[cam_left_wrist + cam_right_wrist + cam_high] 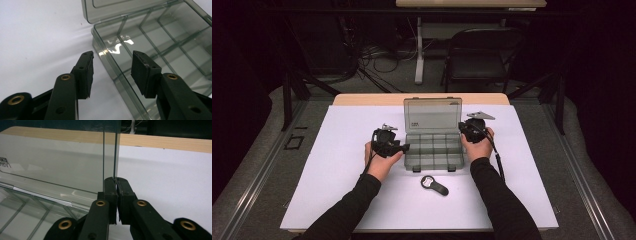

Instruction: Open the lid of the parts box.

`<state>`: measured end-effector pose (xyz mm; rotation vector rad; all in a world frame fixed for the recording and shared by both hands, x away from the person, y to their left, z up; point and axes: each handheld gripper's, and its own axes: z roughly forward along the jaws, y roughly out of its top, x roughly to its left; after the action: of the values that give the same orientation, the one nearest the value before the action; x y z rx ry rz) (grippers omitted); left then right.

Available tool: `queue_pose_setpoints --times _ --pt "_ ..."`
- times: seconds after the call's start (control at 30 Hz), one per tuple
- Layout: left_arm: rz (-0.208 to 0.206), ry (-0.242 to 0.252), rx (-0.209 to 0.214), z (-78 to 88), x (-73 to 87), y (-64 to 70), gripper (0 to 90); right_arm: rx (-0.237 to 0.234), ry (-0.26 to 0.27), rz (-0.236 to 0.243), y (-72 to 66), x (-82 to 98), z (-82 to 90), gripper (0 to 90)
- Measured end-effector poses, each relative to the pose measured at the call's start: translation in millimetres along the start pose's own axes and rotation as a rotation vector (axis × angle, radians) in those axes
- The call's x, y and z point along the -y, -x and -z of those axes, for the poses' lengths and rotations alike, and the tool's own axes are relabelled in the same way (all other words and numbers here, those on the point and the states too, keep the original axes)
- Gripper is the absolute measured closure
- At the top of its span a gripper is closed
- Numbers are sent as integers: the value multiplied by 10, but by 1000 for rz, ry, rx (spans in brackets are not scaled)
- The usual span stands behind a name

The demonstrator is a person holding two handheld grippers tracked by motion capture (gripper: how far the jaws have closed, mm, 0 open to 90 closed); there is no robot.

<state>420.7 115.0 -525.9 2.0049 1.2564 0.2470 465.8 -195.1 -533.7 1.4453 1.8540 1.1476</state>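
Box: thin, clear, rigid plastic, likely light and slippery. Right gripper fingers pinch the raised lid's edge; left gripper fingers released astride the wall.

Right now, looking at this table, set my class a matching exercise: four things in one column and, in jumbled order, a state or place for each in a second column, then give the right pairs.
Things
1. left gripper
2. right gripper
3. lid
4. black handheld device

States or places
A. stands up open behind the compartments
B. lies on the white sheet in front of the organiser box
C. jaws apart, one on each side of the box's side wall
D. jaws pinched on the lid's edge

Pairs: 1-C, 2-D, 3-A, 4-B
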Motion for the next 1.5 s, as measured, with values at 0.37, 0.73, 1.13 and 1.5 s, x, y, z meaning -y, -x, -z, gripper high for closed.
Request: queue_pose_setpoints --times 0.37,0.73,1.13,1.5 --pt "9 -29 -10 -108 175 107 486 -1 1 3 3 0 -2 878" --pt "15 -40 -30 -221 240 150 644 -1 1 -1 4 -2 -8 878" --pt "2 -51 -102 -239 242 244 677 5 -8 -14 5 -17 -28 879" --pt "-10 -37 -121 -239 270 273 681 11 -45 0 -1 -67 -36 878"
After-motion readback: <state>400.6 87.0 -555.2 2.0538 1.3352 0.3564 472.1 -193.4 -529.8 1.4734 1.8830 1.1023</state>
